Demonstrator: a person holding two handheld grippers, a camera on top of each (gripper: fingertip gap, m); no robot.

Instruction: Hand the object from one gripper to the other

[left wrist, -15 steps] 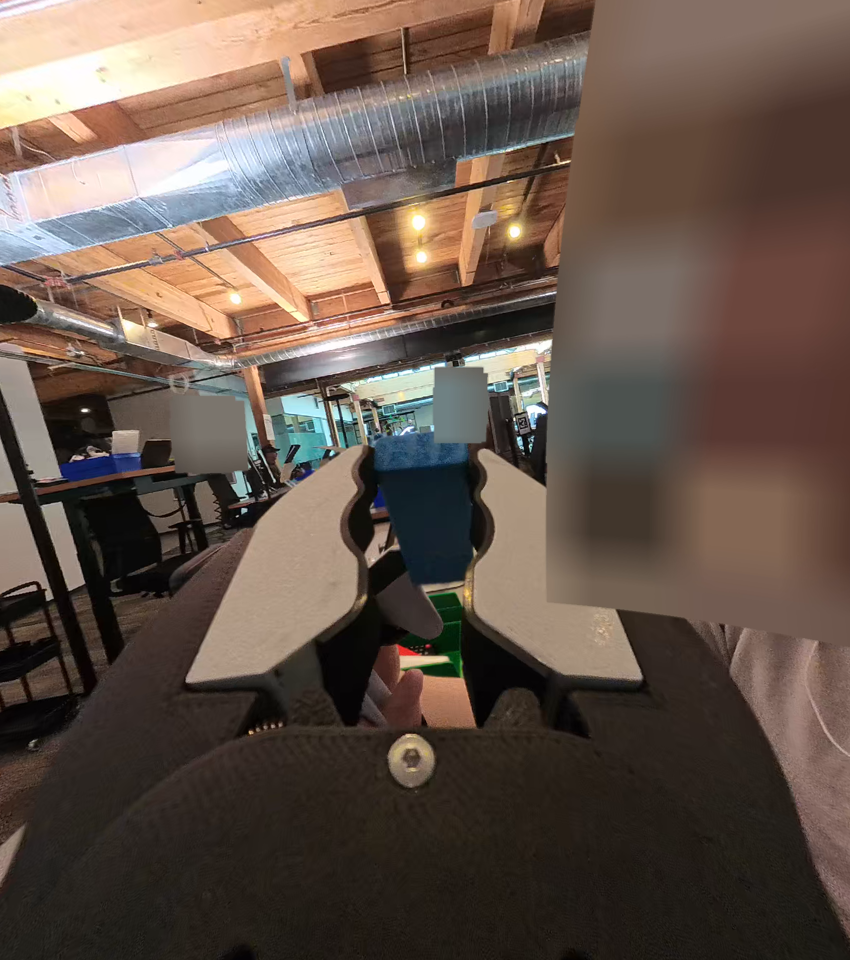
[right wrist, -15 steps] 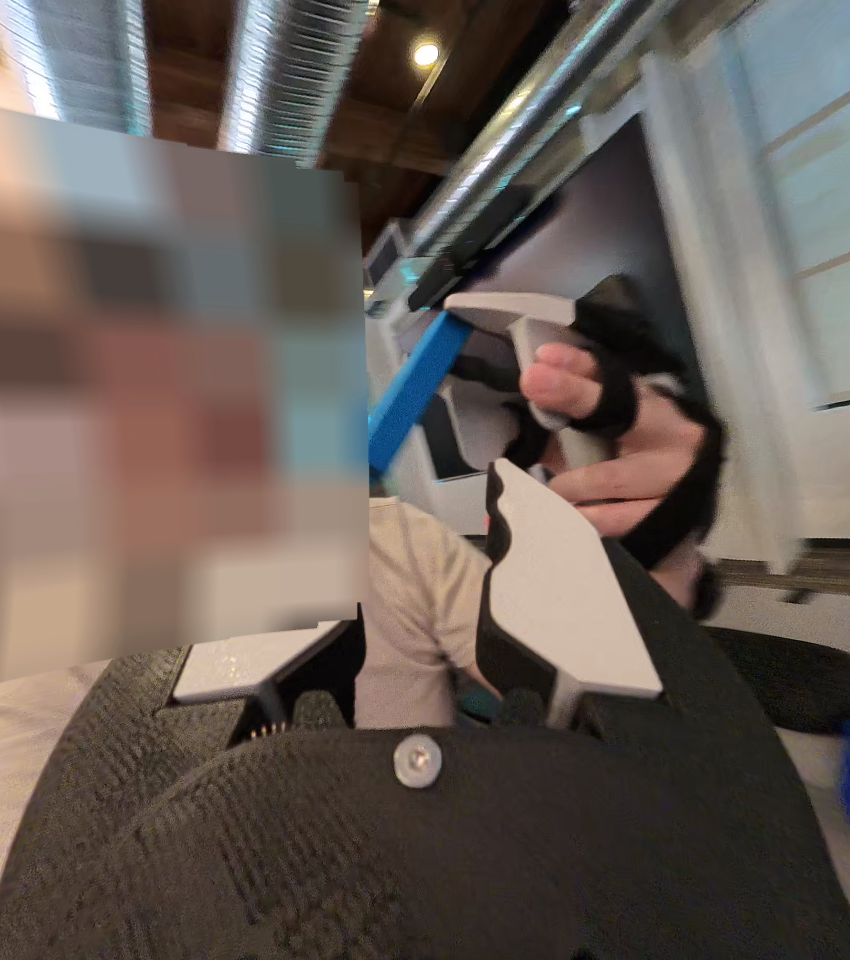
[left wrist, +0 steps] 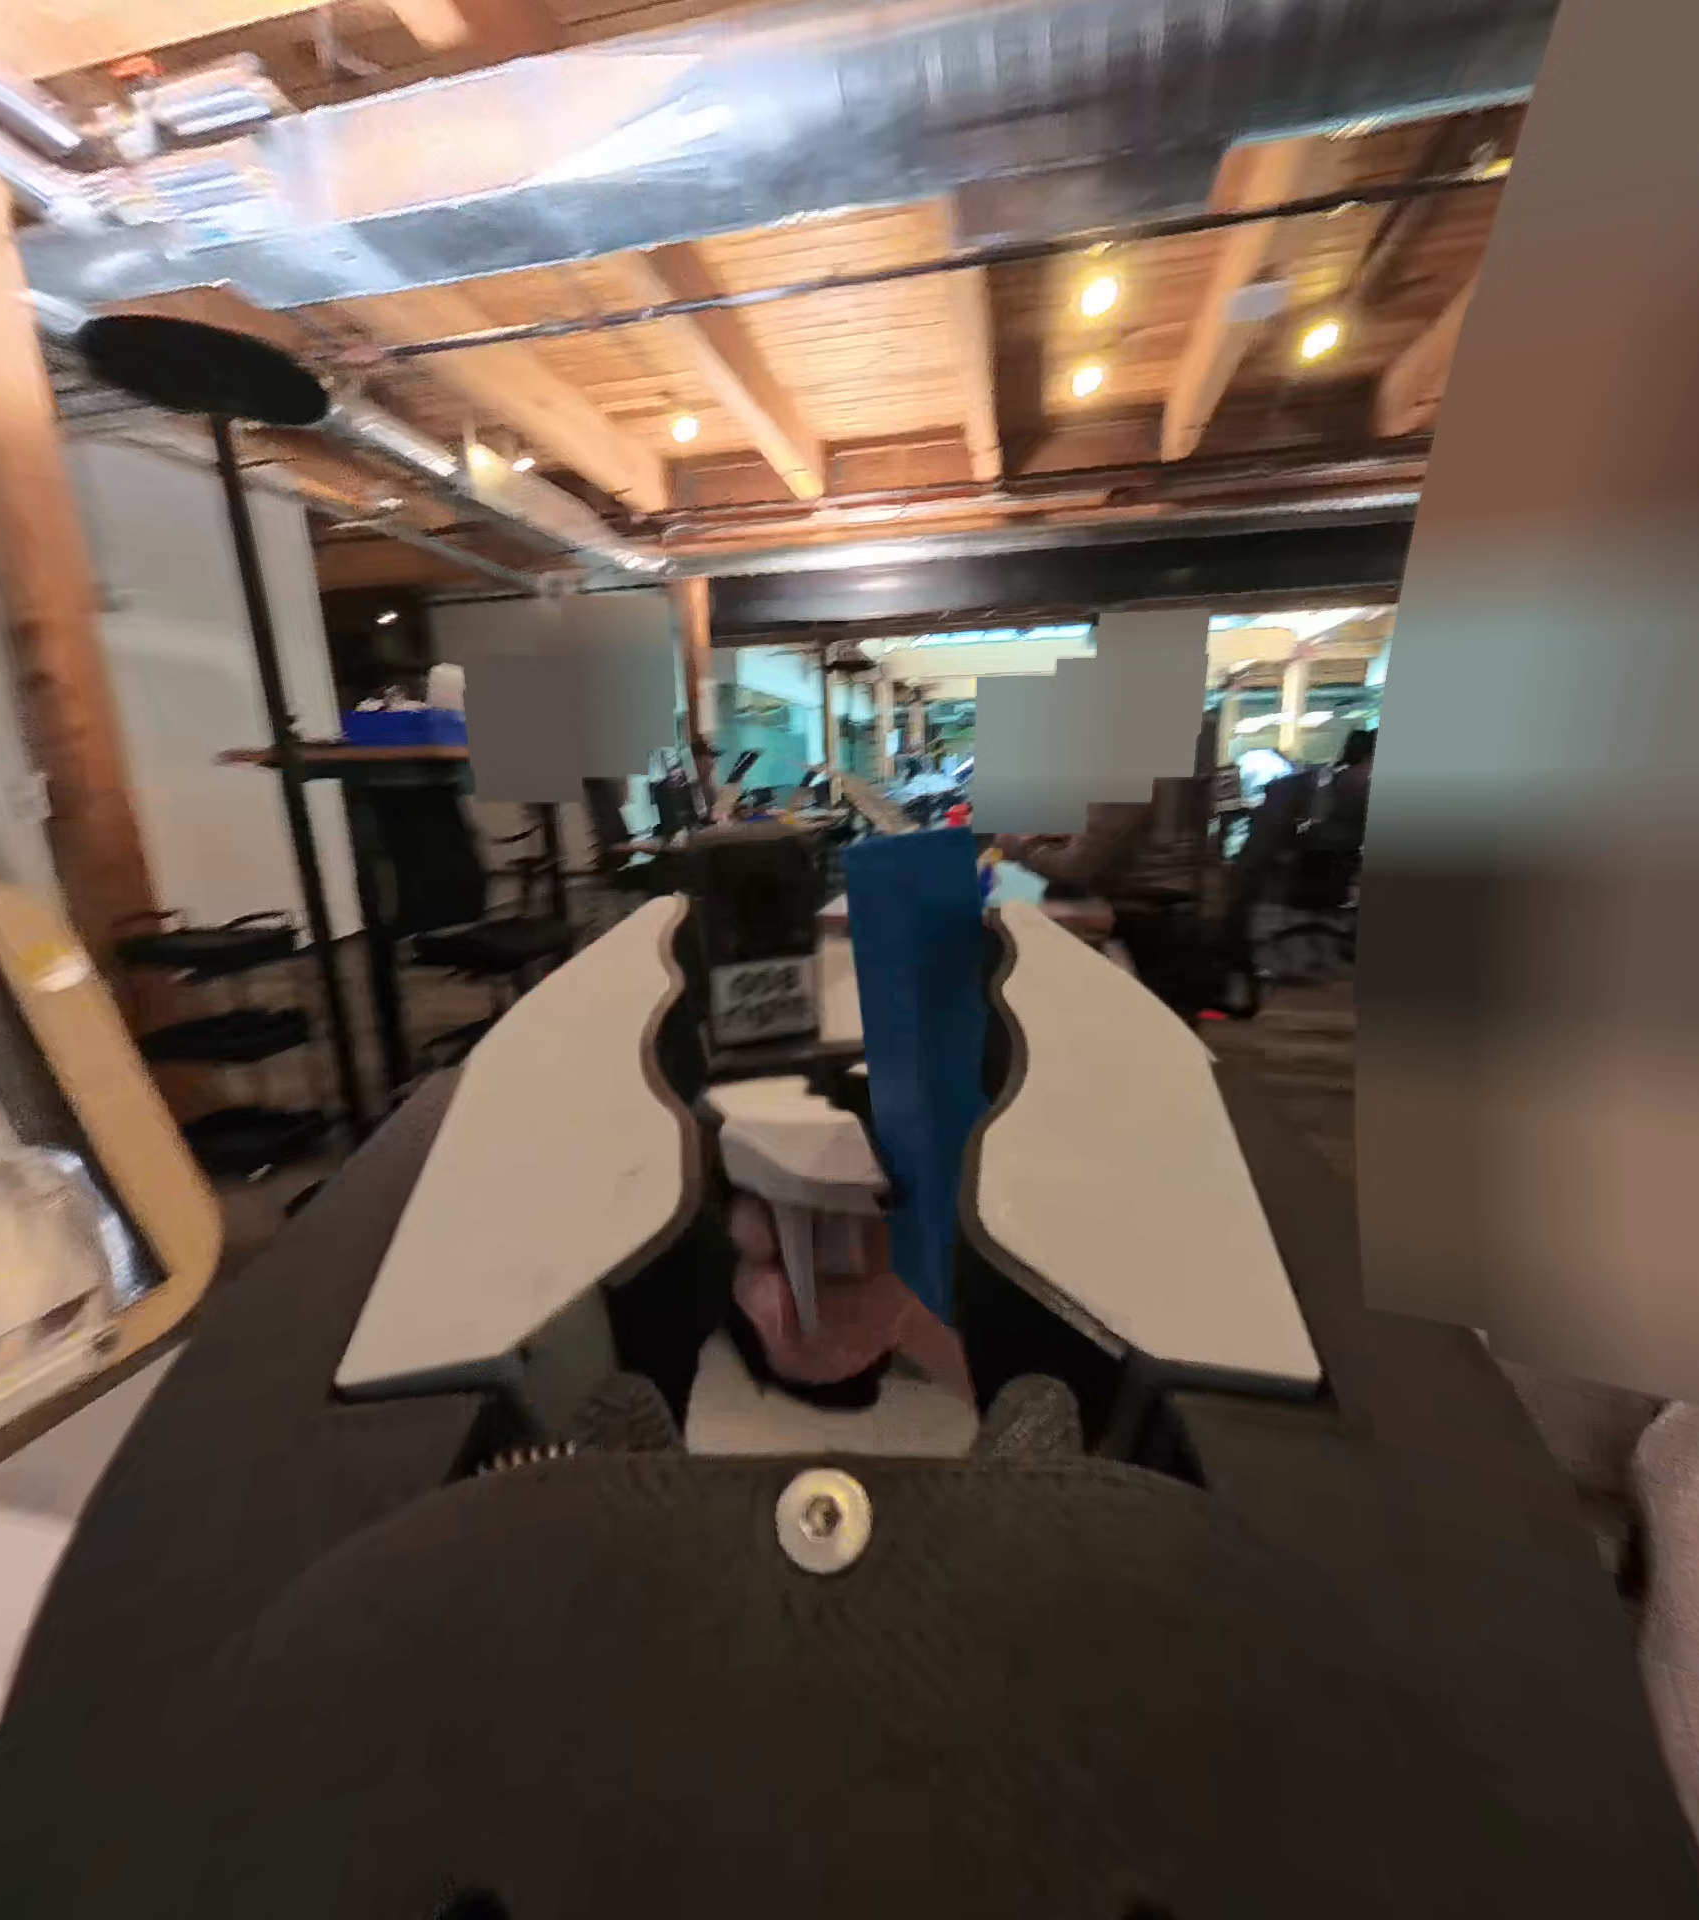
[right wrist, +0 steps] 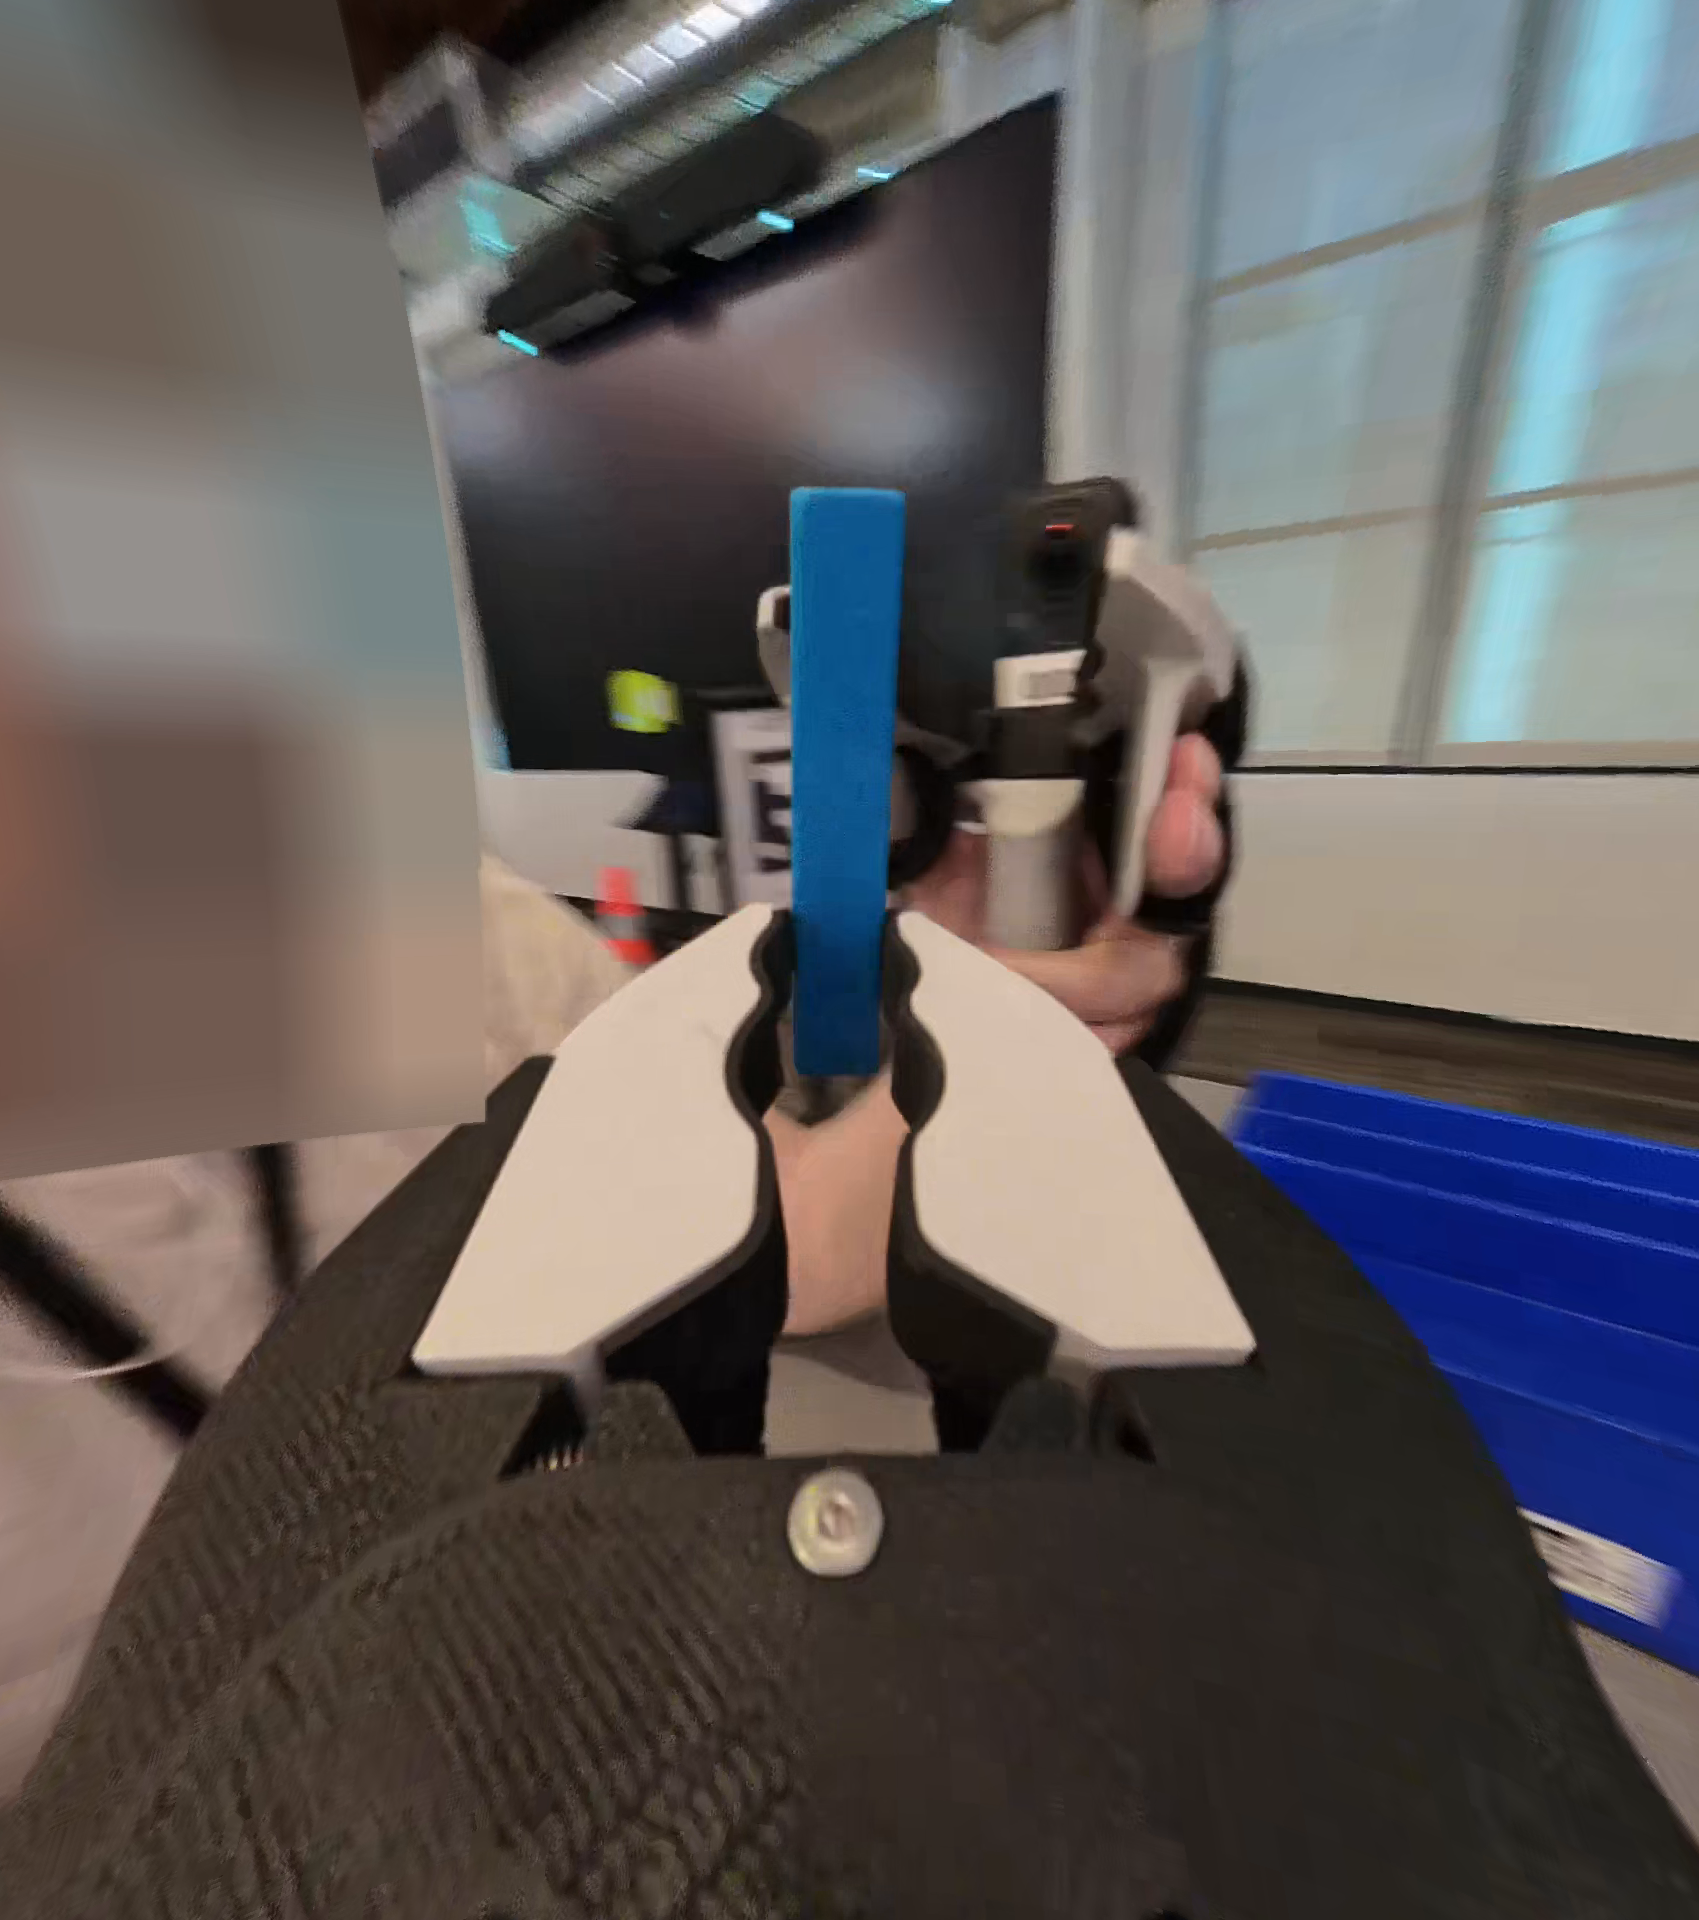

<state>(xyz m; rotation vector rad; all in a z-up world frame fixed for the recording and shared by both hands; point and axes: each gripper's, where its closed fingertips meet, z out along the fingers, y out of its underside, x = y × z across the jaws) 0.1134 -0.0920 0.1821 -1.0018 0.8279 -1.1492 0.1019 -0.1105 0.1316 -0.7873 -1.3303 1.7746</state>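
Clamping blue block [right wrist: 843,790]: right gripper [right wrist: 834,971]; left gripper [left wrist: 832,997] fingers apart, blue bin [right wrist: 1593,1320] nearby.

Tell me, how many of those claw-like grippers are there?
2. The right gripper is shut on one end of the blue bar; the left gripper is open around the same bar.

An open-plan office or lab in a converted loft: exposed timber ceiling beams [left wrist: 720,353], silver ductwork [left wrist: 533,177], rows of desks and office chairs [left wrist: 1229,914] under large windows [right wrist: 1510,395], with a blue storage bin [right wrist: 1572,1309] nearby.
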